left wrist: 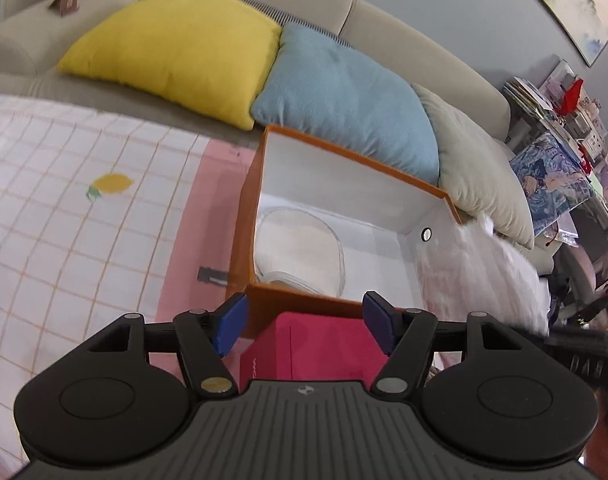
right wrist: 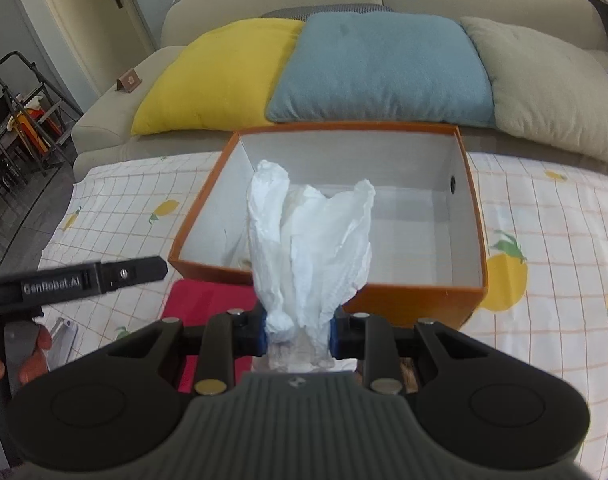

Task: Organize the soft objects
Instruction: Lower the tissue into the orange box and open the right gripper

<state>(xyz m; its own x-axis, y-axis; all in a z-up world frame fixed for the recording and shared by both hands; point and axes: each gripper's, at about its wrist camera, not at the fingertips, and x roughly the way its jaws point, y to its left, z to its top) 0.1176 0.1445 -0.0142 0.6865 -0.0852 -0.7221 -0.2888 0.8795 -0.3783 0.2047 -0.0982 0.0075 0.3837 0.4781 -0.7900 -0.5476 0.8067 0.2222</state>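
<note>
Left wrist view
Left gripper (left wrist: 304, 322): jaws wide apart, blue pads gripping nothing, poised over the near rim of the orange cardboard box with white lining (left wrist: 260, 216).
Box contents: a pale, round quilted fabric piece (left wrist: 300, 246) lies on the floor at the left side.
Below the jaws: a magenta cloth-covered block (left wrist: 324, 350) sits just in front of the box.

Right wrist view
Right gripper (right wrist: 300, 330): narrow, pinching the gathered base of a crumpled white tissue-like cloth (right wrist: 310, 240), held up near the box's front wall.
Risk: the loose cloth spreads well above the pads; released too early, it could likely drape over the rim or fall outside.
Second risk: both tools crowd the same front edge and might bump.
Surface: a white grid-patterned sheet with lemon prints (right wrist: 544, 240).
Room: yellow cushion (right wrist: 216, 76), blue cushion (right wrist: 380, 68) and beige cushion (right wrist: 544, 84) against a beige sofa.
</note>
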